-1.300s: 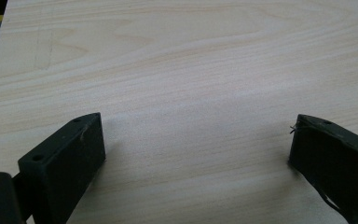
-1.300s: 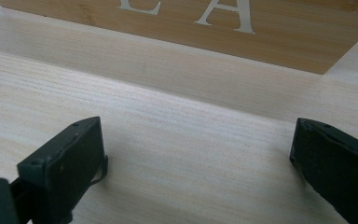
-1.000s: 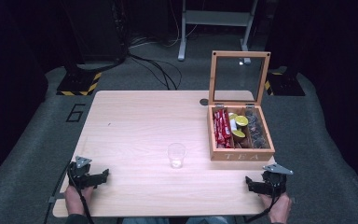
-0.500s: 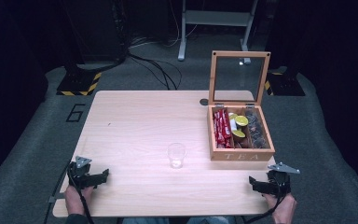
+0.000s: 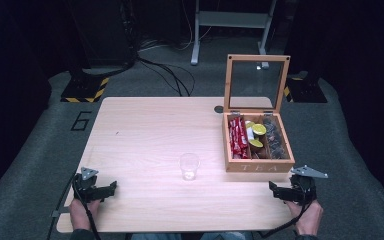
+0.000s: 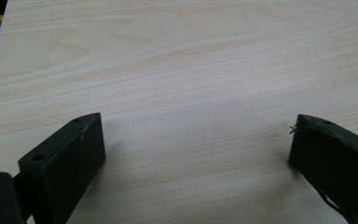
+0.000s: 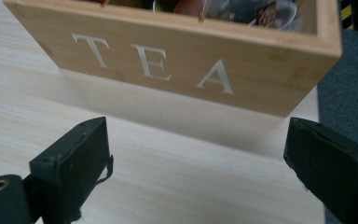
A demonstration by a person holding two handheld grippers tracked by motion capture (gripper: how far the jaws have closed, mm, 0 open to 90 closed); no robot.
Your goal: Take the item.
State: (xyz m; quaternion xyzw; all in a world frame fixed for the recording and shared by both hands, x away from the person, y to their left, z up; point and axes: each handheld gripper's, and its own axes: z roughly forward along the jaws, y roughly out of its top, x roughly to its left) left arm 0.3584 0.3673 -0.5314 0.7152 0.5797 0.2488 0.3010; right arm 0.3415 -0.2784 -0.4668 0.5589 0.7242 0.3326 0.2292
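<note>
Right gripper (image 5: 276,190) rests at the table's (image 5: 150,130) 4 o'clock corner, jaws spread wide with nothing between them. Just beyond its jaws, at 12 o'clock in the right gripper view, stands the wooden tea box (image 7: 177,60), lid raised upright, with red packets (image 5: 238,137) in its left compartment and yellow ones (image 5: 256,135) in the middle. Left gripper (image 5: 111,188) lies at the table's 8 o'clock corner, jaws likewise wide apart and empty over bare wood. A clear plastic cup (image 5: 189,166) stands upright between the grippers, near the box's front left corner.
</note>
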